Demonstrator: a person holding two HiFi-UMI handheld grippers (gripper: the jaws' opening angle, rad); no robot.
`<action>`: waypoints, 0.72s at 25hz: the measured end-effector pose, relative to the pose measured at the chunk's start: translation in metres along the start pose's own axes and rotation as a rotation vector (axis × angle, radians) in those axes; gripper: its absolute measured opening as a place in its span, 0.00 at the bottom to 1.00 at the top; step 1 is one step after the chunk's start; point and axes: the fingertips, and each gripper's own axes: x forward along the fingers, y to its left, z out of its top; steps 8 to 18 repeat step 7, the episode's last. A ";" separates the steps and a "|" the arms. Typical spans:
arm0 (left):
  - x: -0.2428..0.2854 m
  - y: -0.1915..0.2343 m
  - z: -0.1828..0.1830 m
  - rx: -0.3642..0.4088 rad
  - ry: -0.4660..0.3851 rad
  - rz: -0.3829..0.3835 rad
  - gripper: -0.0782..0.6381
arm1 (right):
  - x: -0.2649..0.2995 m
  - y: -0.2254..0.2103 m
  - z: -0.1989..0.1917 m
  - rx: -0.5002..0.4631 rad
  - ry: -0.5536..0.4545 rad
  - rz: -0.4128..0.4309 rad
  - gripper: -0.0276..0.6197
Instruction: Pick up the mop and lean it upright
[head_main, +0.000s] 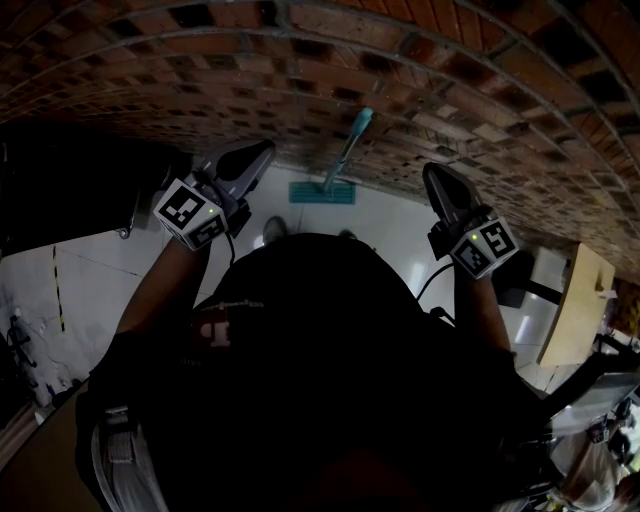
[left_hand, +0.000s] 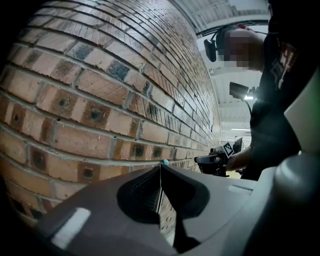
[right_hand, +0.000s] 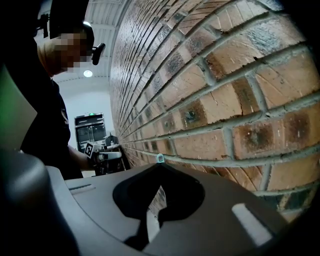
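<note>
Apart, mop (head_main: 345, 155) leaning; right of left hand-held gripper (head_main: 264, 149)

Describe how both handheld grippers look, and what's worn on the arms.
The left gripper and right gripper match: dark grey, tapering tongs, each with a cube of black-and-white square markers behind, and a black cable trailing off. The person wears a dark short-sleeved shirt.

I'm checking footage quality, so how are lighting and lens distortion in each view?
Head view: underexposed, the person's torso nearly black, brick wall bowed by the lens, mop readable. Left gripper view: bricks sharp, curved; ceiling light glares. Right gripper view: same bulging, sharp bricks.
</note>
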 end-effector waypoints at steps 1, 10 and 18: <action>0.000 0.000 0.000 0.000 0.001 0.001 0.11 | 0.000 0.000 0.000 -0.001 0.000 0.000 0.06; -0.001 0.001 -0.002 0.001 0.006 0.000 0.11 | 0.002 0.001 -0.002 0.001 0.000 0.002 0.06; -0.001 0.001 -0.002 0.001 0.006 0.000 0.11 | 0.002 0.001 -0.002 0.001 0.000 0.002 0.06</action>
